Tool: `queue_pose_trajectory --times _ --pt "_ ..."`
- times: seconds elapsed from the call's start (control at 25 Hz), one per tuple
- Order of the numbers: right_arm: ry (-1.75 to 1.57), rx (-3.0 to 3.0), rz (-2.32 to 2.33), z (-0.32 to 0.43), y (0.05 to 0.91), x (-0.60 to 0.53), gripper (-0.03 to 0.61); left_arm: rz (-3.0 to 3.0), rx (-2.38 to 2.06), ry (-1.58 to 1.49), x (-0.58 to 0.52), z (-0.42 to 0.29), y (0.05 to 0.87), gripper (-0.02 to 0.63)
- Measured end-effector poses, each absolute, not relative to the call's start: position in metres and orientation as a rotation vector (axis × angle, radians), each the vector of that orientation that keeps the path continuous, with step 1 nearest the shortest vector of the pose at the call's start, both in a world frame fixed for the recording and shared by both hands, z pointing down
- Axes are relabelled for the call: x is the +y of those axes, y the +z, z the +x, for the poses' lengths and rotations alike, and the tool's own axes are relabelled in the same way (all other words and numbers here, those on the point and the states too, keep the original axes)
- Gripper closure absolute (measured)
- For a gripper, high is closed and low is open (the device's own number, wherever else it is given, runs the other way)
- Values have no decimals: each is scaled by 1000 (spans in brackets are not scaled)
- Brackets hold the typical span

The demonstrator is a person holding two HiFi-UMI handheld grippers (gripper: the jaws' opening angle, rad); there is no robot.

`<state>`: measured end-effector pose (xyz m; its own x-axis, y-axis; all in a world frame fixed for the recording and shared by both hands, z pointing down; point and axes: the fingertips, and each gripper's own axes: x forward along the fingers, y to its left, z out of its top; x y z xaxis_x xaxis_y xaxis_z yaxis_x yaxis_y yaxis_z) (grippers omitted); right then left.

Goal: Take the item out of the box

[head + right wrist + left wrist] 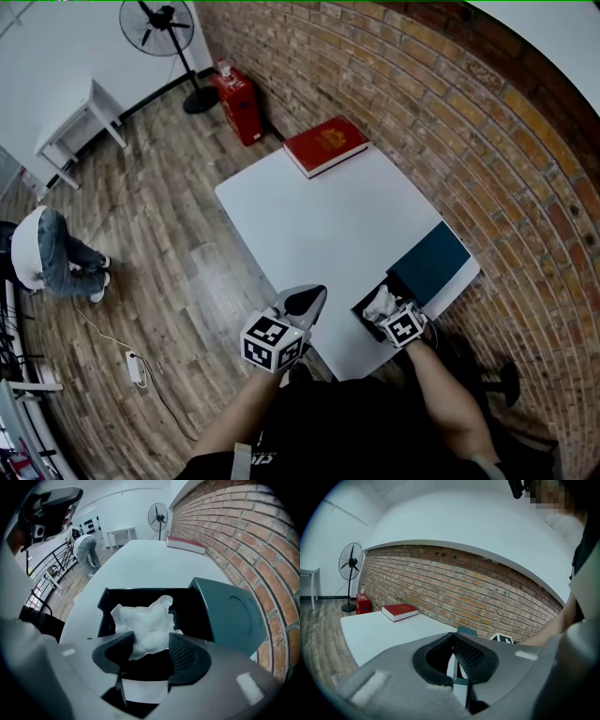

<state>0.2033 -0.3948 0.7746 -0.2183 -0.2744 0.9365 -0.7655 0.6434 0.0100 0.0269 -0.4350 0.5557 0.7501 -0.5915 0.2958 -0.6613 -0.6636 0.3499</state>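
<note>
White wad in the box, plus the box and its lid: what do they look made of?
White wad: soft crumpled paper or tissue, matte, judging by creases and ragged edges; possibly thin fabric. Box: stiff matte black walls, sharp corners, likely card. Lid: teal, smooth, faint sheen, a pressed circle; coated card or plastic.

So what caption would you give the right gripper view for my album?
Open claw around crumpled white paper inside a black box, teal lid beside it.
</note>
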Motion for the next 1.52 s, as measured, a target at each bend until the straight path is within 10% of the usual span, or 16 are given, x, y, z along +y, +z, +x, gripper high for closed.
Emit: queue_pose_trajectory --times 1.52 --pt "527 -1945 1306 179 639 -396 448 2607 -900 164 -385 -56 522 607"
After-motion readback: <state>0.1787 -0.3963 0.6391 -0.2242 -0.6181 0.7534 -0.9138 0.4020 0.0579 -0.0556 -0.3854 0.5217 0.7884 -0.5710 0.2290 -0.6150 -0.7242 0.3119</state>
